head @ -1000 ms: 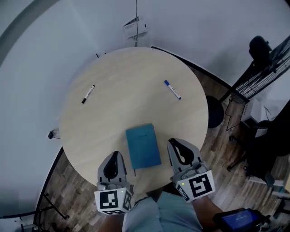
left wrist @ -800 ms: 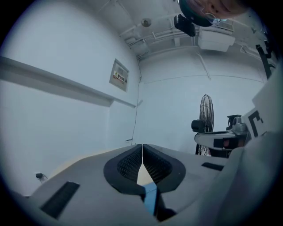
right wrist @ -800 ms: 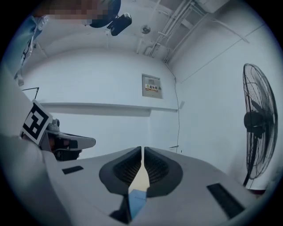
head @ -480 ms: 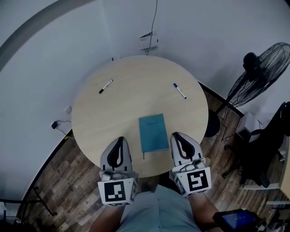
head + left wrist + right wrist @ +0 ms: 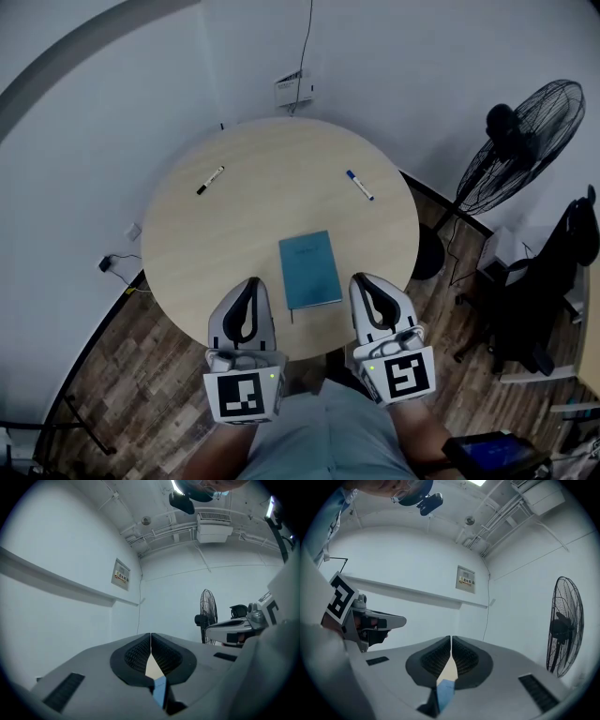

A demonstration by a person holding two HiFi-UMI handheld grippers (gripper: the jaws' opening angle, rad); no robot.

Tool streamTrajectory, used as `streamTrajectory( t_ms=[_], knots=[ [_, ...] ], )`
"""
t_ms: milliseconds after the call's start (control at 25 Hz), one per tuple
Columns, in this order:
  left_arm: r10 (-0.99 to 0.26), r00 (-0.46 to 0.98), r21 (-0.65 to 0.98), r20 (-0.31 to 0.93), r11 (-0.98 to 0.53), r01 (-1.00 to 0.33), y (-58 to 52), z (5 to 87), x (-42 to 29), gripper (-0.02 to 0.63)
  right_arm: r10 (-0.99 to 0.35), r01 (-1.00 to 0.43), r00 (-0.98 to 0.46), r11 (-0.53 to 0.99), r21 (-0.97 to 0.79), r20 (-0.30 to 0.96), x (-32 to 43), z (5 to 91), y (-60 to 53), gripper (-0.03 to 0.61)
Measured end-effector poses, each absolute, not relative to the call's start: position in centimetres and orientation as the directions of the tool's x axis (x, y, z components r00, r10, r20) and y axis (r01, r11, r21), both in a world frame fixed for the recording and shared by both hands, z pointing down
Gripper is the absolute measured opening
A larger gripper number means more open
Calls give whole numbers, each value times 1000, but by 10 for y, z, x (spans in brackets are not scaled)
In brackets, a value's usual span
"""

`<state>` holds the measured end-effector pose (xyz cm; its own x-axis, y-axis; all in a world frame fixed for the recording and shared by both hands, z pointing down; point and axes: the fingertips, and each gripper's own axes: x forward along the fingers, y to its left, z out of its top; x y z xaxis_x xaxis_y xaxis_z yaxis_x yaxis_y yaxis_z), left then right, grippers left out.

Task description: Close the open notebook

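A teal notebook (image 5: 309, 270) lies shut and flat on the round wooden table (image 5: 244, 234), near its front edge. My left gripper (image 5: 246, 298) hovers at the front edge, left of the notebook, jaws shut with nothing in them. My right gripper (image 5: 368, 294) hangs to the notebook's right, also shut and empty. Both point level, away from me. In the left gripper view the pads (image 5: 161, 657) meet, with a sliver of the notebook (image 5: 160, 691) and the table showing below. The right gripper view shows the same: its fingertips (image 5: 461, 657) touch, with the notebook (image 5: 446, 690) beneath.
A black marker (image 5: 209, 180) lies at the table's far left, a blue marker (image 5: 357, 186) at its far right. A standing fan (image 5: 511, 145) and a chair (image 5: 562, 281) are to the right. A wall curves behind the table; wooden floor surrounds it.
Both grippers have drawn back from beside the notebook to the table's front edge and risen. The view has pulled back, so the fan now shows. The notebook has not moved.
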<state>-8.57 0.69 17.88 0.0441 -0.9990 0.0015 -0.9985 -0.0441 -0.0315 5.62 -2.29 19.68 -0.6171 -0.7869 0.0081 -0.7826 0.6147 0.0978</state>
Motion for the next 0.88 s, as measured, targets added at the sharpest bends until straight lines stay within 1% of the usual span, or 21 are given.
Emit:
streamTrajectory(
  t_ms=[280, 480, 600, 800, 880],
  knots=[
    [-998, 57, -28, 1, -57, -998, 4, 180, -83, 21, -788, -784, -616, 614, 92, 0, 57, 196, -26, 46],
    [-998, 61, -43, 24, -62, -997, 3, 188, -86, 21, -788, -786, -615, 612, 83, -15, 52, 195, -29, 46],
    [-998, 63, -41, 14, -63, -997, 0, 187, -85, 21, -788, -786, -616, 613, 79, -24, 51, 194, -31, 46],
    [-997, 73, -37, 14, -74, -997, -3, 190, -83, 21, -788, -785, -616, 614, 81, 1, 52, 201, -33, 46],
    [-997, 74, -38, 16, -75, -996, -4, 191, -83, 21, -789, -787, -614, 612, 77, -7, 52, 200, -35, 46]
  ],
)
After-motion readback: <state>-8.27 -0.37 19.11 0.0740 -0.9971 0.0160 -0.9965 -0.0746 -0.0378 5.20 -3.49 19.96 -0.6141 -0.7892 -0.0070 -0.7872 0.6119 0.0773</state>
